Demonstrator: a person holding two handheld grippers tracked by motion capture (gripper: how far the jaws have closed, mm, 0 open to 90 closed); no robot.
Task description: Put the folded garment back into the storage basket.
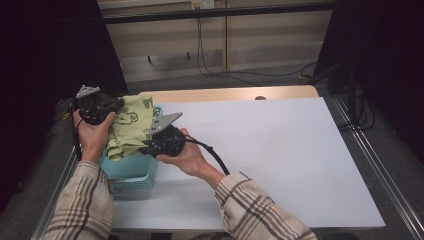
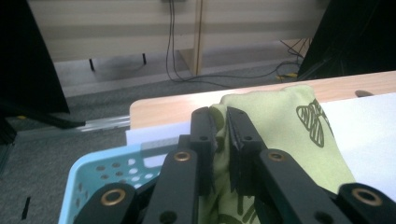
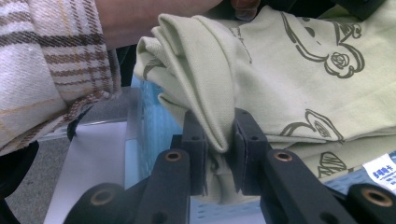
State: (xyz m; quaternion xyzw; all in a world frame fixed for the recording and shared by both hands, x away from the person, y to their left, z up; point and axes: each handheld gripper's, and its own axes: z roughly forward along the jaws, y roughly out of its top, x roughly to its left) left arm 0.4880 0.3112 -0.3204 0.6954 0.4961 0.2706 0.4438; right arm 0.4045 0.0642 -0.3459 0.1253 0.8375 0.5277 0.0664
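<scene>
From my remote seat I see a white table top (image 1: 280, 150) with a wooden far edge (image 1: 230, 94), grey floor (image 1: 260, 77) beyond it, pale panelled wall (image 1: 270, 35) behind, black cables (image 1: 200, 45) hanging there, darkness either side.

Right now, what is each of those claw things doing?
Left gripper: closed, pinching the green cloth.
Right gripper: closed, pinching a fold of the same cloth.

The green cloth (image 1: 131, 127) is covering most of the blue basket (image 1: 131, 172), so what is inside is hidden. In the left gripper view, the cloth's (image 2: 285, 135) bottom is running off the picture's edge. A white tag (image 3: 380, 171) is peeking in, with print too small to read. The sleeve (image 3: 51, 70) is getting cut off too.
</scene>
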